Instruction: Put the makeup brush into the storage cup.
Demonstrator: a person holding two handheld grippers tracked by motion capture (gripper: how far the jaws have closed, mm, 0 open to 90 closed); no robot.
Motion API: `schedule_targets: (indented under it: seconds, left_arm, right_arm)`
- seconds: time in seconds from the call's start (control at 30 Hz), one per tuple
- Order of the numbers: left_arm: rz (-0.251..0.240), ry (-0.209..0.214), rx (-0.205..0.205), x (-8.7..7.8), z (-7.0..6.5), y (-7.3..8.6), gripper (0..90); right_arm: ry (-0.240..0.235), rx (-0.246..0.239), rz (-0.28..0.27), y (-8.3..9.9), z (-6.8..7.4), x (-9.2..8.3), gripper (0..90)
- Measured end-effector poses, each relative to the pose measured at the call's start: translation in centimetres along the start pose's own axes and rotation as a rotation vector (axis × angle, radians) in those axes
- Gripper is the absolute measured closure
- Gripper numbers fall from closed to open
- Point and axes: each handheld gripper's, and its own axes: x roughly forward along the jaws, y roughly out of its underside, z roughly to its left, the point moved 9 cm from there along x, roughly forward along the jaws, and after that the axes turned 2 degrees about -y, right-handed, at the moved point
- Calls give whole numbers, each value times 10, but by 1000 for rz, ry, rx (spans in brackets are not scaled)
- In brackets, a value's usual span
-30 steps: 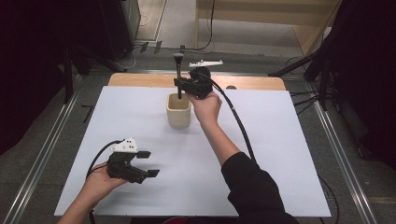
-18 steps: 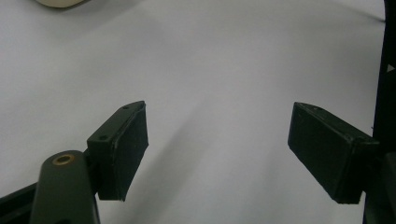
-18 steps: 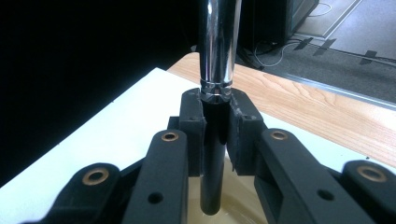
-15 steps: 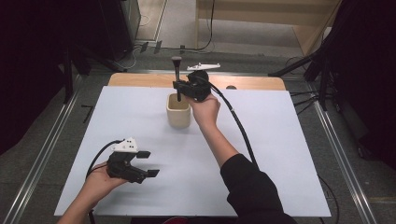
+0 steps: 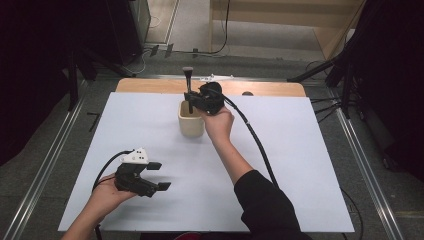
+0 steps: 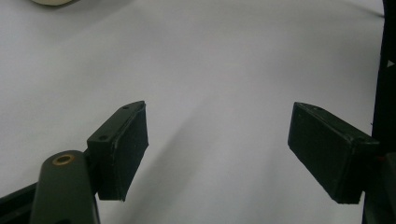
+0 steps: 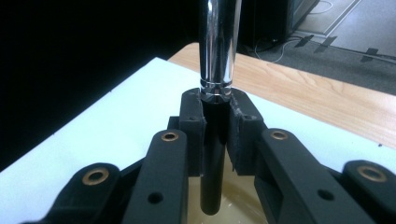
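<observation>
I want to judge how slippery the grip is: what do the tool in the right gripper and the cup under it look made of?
The tool: upper shaft looks like polished chrome-like metal, mirror-bright with reflections; its lower end, clamped by the right gripper, is matte black, perhaps plastic or rubber. The cup: cream, smooth, faintly glossy inside, likely plastic or glazed ceramic; the look leaves that open.
</observation>
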Motion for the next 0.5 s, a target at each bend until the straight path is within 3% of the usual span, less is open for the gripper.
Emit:
schedule_targets:
  seconds: [0.5]
  left_arm:
    - [8, 4, 3, 1, -1, 1, 208]
  right_arm:
    - [-6, 17, 16, 24, -2, 5, 794]
